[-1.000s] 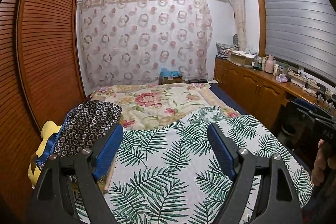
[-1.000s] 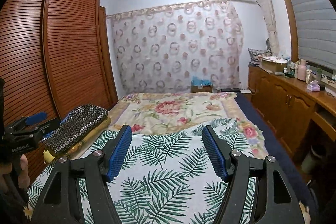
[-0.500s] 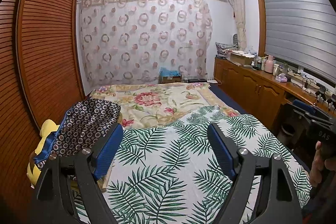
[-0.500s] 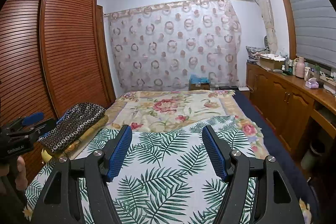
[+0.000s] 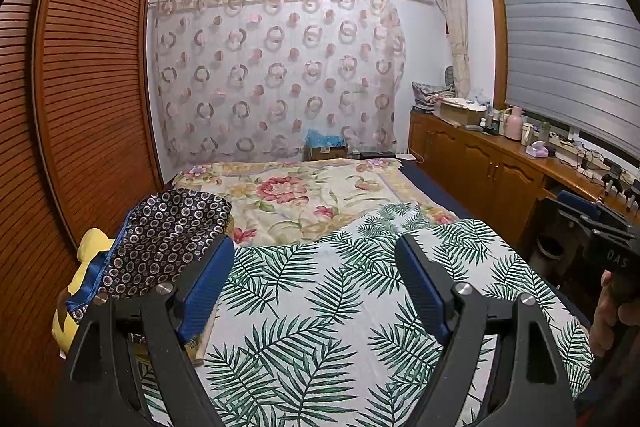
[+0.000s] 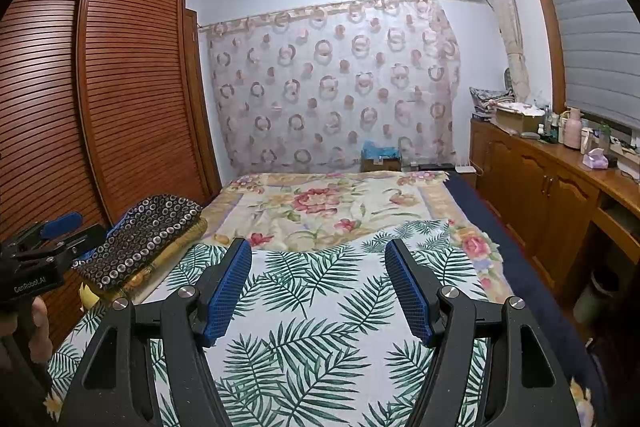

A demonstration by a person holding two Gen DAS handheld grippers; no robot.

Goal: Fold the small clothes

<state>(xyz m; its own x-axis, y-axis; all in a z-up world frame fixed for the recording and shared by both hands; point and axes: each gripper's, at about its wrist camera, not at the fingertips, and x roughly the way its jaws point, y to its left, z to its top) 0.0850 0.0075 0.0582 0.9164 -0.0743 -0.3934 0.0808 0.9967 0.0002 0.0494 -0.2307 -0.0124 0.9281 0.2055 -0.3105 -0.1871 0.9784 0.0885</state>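
A dark cloth with a ring pattern and a blue edge (image 5: 172,227) lies bunched on a yellow item (image 5: 90,247) at the bed's left side; the right wrist view shows the same dark cloth (image 6: 148,231). A white sheet printed with green palm leaves (image 5: 320,307) covers the near part of the bed. My left gripper (image 5: 316,247) hangs above this sheet, open, with nothing between its blue pads. Over the same palm-leaf sheet (image 6: 316,307), my right gripper (image 6: 319,247) is also open and holds nothing. Neither gripper touches the dark cloth.
A floral blanket (image 5: 296,195) covers the far half of the bed. A slatted wooden wardrobe (image 5: 80,107) stands close along the left. Low wooden cabinets (image 5: 480,171) with clutter on top line the right wall, with a bin (image 5: 550,247) below. A patterned curtain hangs at the back.
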